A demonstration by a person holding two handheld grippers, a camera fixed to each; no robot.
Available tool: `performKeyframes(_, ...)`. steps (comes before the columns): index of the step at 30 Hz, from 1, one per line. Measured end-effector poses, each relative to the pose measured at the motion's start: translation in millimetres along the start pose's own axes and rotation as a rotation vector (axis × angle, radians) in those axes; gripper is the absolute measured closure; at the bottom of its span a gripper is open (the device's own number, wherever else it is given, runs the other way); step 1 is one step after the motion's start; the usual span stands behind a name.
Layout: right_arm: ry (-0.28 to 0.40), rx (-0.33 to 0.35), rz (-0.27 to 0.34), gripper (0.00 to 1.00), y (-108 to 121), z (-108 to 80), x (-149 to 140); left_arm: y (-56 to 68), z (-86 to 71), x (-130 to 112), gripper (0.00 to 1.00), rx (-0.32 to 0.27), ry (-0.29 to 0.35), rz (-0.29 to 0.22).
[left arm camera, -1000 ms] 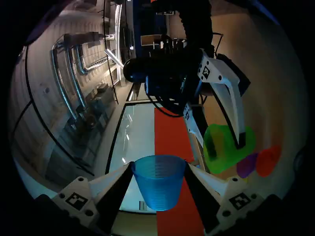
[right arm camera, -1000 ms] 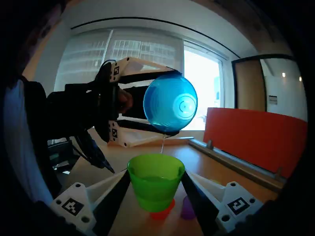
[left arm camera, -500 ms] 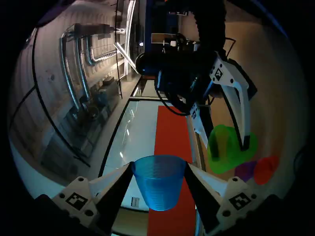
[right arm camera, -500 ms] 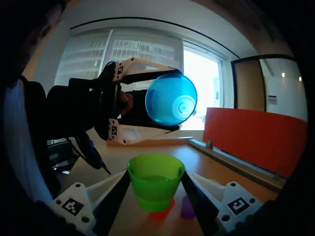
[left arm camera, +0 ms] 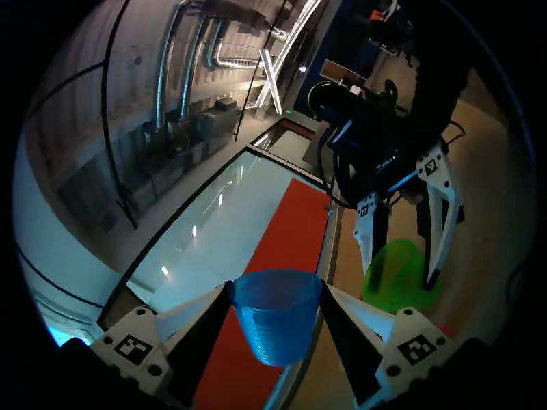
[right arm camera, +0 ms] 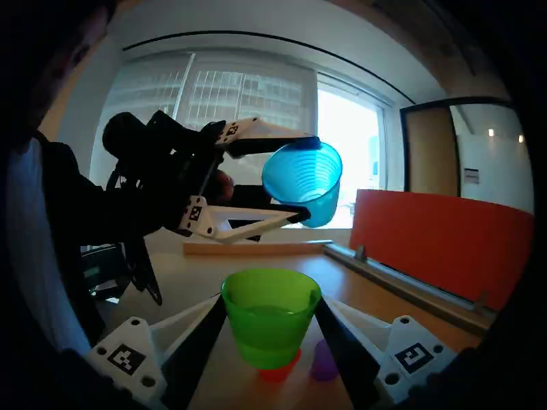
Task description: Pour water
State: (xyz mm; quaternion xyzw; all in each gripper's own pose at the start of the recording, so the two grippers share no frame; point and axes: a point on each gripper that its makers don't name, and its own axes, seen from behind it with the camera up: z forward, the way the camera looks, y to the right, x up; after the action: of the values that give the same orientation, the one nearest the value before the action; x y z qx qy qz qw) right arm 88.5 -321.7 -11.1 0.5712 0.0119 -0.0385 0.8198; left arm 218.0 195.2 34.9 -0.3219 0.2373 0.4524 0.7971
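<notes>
The left gripper [left arm camera: 275, 290] was closed part-way, both fingers pressed against the sides of a translucent blue plastic cup [left arm camera: 277, 318]. In the right gripper view this cup was held in the air at 12 to 1 o'clock. It was tilted, with its mouth turned towards the camera. A person's hand [right arm camera: 220, 186] gripped the tool behind it.

The right gripper [right arm camera: 271, 301] was likewise closed part-way, both fingers bearing on a translucent green plastic cup [right arm camera: 270, 324]. This cup was upright, and a liquid level appeared to show inside it. It sat below the blue cup and well apart from it. In the left gripper view the green cup lay at 2 o'clock from the blue cup.

Two objects stood at 6 o'clock under the green cup, on the wooden bench [right arm camera: 383, 294]. They were a small red plastic cup [right arm camera: 277, 373] and, just beside it, a small purple plastic cup [right arm camera: 321, 369].

An orange-red flat partition panel [right arm camera: 444, 239] ran along the bench edge at 3 o'clock. A bright window [right arm camera: 349, 157] stood behind the blue cup.
</notes>
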Motion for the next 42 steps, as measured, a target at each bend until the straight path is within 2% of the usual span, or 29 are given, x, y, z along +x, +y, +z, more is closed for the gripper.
performKeyframes(6, 0.002, -0.003, -0.004, 0.09, -0.1, -1.7, -0.3, -6.5, -0.2, 0.3, 0.11, 0.014, -0.005, -0.166)
performKeyframes(12, 0.008, -0.010, -0.006, 0.09, 1.0, -4.4, 2.4, -11.4, 0.6, -1.7, 0.11, 0.027, -0.011, -0.358)
performKeyframes(16, 0.016, -0.017, -0.007, 0.09, 2.4, -6.2, 5.4, -11.8, -0.1, -5.9, 0.11, 0.030, -0.019, -0.484)
performKeyframes(24, 0.024, -0.032, -0.010, 0.09, 4.7, -11.0, 8.3, -15.2, -3.6, -6.3, 0.11, 0.032, -0.008, -0.690)
performKeyframes(31, 0.038, -0.049, -0.006, 0.09, 7.7, -14.2, 15.2, -13.4, -2.8, -8.7, 0.11, 0.022, -0.007, -0.898)
performKeyframes(33, 0.039, -0.054, -0.006, 0.09, 8.4, -15.2, 16.5, -14.2, -3.2, -10.3, 0.11, 0.023, -0.009, -0.939)
performKeyframes(36, 0.037, -0.061, -0.008, 0.09, 9.1, -17.5, 18.2, -13.7, -5.6, -14.7, 0.11, 0.025, -0.019, -0.974)
performKeyframes(42, 0.021, -0.071, -0.009, 0.09, 11.5, -22.2, 16.8, 2.1, -11.9, -22.7, 0.11, 0.000, -0.070, -0.974)
